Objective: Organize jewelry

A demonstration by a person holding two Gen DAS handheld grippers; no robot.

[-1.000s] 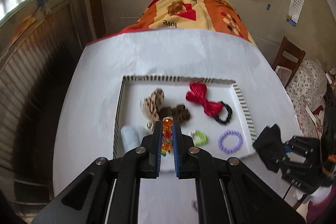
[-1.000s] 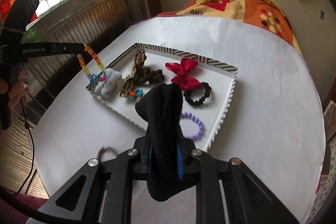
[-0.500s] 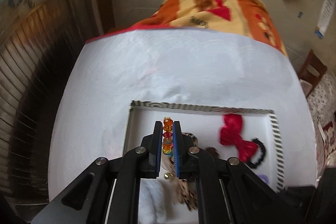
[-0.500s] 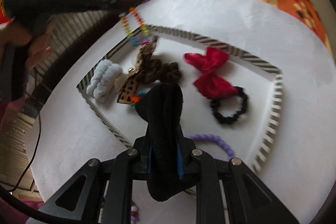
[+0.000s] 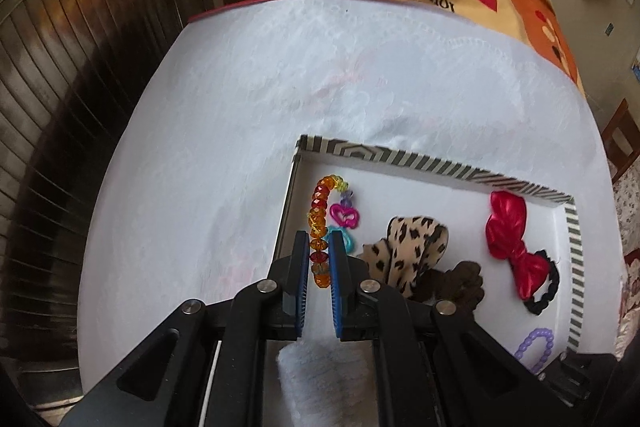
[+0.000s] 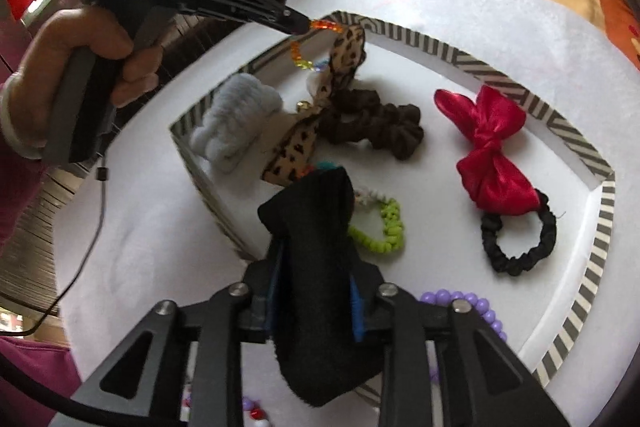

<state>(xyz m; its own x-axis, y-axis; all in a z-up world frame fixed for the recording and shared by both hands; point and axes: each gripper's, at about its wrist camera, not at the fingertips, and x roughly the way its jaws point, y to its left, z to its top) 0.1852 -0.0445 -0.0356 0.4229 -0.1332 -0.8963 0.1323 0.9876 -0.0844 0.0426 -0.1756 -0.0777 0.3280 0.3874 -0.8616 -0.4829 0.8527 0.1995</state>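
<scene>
Most of the pieces already lie in the striped tray (image 6: pixel 576 143): a red bow tie (image 6: pixel 490 151), a brown scrunchie (image 6: pixel 380 125), a leopard-print scrunchie (image 6: pixel 308 143), a pale fluffy band (image 6: pixel 236 119), a lime coil tie (image 6: pixel 382 227) and a purple bead bracelet (image 6: pixel 468 301). Two pieces are on their way in, and some small beads at the bottom edge of the right wrist view seem to lie outside the tray, though that corner is too blurred to be sure. The left gripper (image 5: pixel 319 259) has its jaws pressed together on the beaded bracelet (image 5: pixel 318 211), whose free end with a pink heart charm hangs over the tray's far left corner. The right gripper (image 6: pixel 316 291) has just been easing its jaws apart, with the black scrunchie (image 6: pixel 316 251) standing between them over the tray's near side; its bulk fills the gap, so it looks not yet dropped. Both grippers point steeply down into the tray, and the person's hand (image 6: pixel 76 67) wraps the left gripper's handle beside the tray's left wall.
</scene>
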